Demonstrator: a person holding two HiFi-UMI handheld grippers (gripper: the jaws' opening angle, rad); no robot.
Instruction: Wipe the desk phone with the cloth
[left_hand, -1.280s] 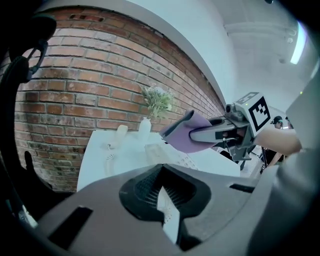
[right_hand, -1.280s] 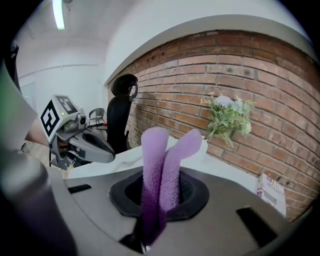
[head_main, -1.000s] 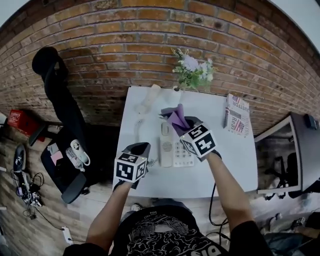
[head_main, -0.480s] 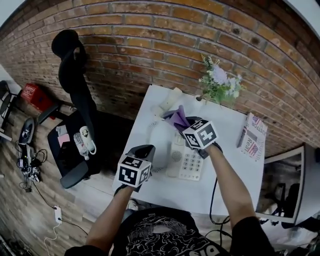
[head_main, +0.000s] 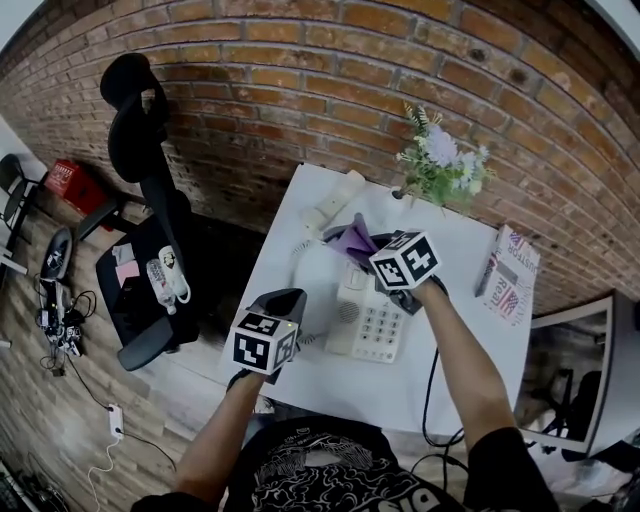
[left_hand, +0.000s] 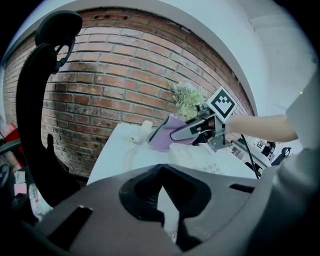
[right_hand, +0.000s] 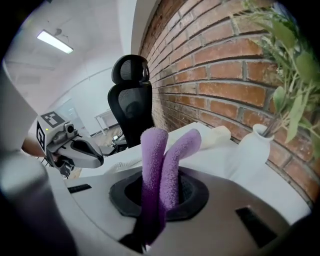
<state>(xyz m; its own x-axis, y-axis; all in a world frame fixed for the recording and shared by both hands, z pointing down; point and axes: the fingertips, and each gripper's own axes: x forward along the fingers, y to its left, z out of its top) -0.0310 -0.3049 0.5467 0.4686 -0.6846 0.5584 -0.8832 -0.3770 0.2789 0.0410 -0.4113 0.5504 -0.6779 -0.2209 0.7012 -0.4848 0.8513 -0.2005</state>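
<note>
Desk (head_main: 445, 372): a white top is set against a brick wall (head_main: 300, 90), with its far edge along the wall.
Desk phone (head_main: 368, 322): the pale base is seen near the middle of the desk, keypad toward the near edge and cradle side bare.
Handset (head_main: 335, 202): it is laid off the base, at the far-left corner of the desk, and is joined to the phone by a coiled cord (head_main: 300, 250).
Cloth (head_main: 354, 238): a purple cloth is held over the far end of the phone base, between base and handset. Whether it touches the phone cannot be told. In the right gripper view two soft folds are seen standing up side by side out of the jaws.
Right gripper (head_main: 378, 245): it is held above the far end of the phone, and its jaws are clamped on the cloth.
Left gripper (head_main: 282, 300): it is held low by the left edge of the desk, just beside the phone's near-left corner. Its jaws are drawn almost together (only a thin wedge of white desk is seen between them) and nothing is gripped.
Vase of flowers (head_main: 440, 165): it is stood at the far edge, against the wall, right of the handset.
Magazine (head_main: 508, 275): it is laid along the right edge, well apart from the phone.
Office chair (head_main: 140, 130): a black chair is placed on the floor beyond the left edge.
</note>
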